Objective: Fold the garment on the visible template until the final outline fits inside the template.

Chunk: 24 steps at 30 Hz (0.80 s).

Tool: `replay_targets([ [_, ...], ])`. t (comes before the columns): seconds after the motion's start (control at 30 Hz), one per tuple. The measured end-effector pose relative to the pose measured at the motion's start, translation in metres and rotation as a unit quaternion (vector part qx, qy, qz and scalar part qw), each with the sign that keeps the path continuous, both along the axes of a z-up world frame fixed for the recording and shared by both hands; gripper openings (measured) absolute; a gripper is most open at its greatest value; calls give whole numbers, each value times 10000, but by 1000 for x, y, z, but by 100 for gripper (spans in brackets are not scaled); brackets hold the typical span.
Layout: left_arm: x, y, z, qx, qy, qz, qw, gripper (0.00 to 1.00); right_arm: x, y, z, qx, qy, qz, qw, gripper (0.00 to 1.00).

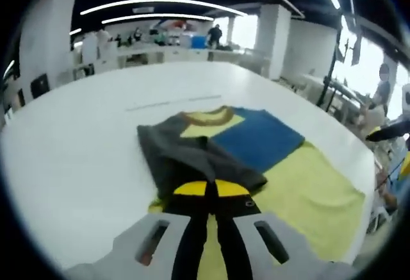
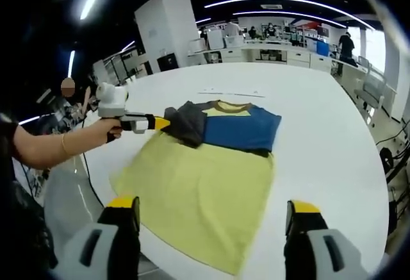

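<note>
A T-shirt lies flat on the white table, with a yellow body (image 1: 307, 190) (image 2: 198, 184), a blue chest panel (image 1: 256, 140) (image 2: 242, 129) and a brown-edged collar (image 1: 206, 117). Its dark grey sleeve (image 1: 186, 155) (image 2: 189, 123) is folded inward over the chest. My left gripper (image 1: 211, 189) is shut on the edge of that sleeve, its yellow tips pressed together. In the right gripper view it (image 2: 160, 123) comes in from the left, held by a hand. My right gripper (image 2: 213, 206) hangs open over the shirt's hem, with nothing between its jaws.
Faint thin lines (image 1: 173, 104) (image 2: 232, 93) mark the table (image 1: 77, 164) beyond the collar. The table's rounded edge (image 2: 378, 229) runs close to the shirt's hem. A person's arm (image 2: 51, 147) reaches in at the left. Desks, pillars and people stand far behind.
</note>
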<state>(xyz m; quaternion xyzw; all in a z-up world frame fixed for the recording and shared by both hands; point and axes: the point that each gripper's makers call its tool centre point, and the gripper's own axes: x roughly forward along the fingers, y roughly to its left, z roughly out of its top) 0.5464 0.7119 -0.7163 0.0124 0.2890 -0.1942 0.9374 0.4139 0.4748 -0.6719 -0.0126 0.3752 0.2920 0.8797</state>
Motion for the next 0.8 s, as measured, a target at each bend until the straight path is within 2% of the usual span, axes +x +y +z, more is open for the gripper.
replay_targets([
  [0.17, -4, 16, -12, 57, 264, 261, 9993, 0, -2, 0, 0, 1, 11, 1, 10000, 95],
  [0.5, -13, 17, -15, 82, 388, 270, 9988, 0, -2, 4, 1, 28, 11, 46, 10000, 95],
  [0.57, -14, 9, -7, -60, 292, 173, 9994, 0, -1, 4, 1, 38, -5, 65, 10000, 95],
  [0.67, -15, -2, 2, 102, 185, -13, 9998, 0, -1, 3, 1, 22, -1, 61, 10000, 95],
  [0.8, -12, -20, 13, 14, 68, -209, 9998, 0, -1, 2, 0, 24, 6, 55, 10000, 95],
])
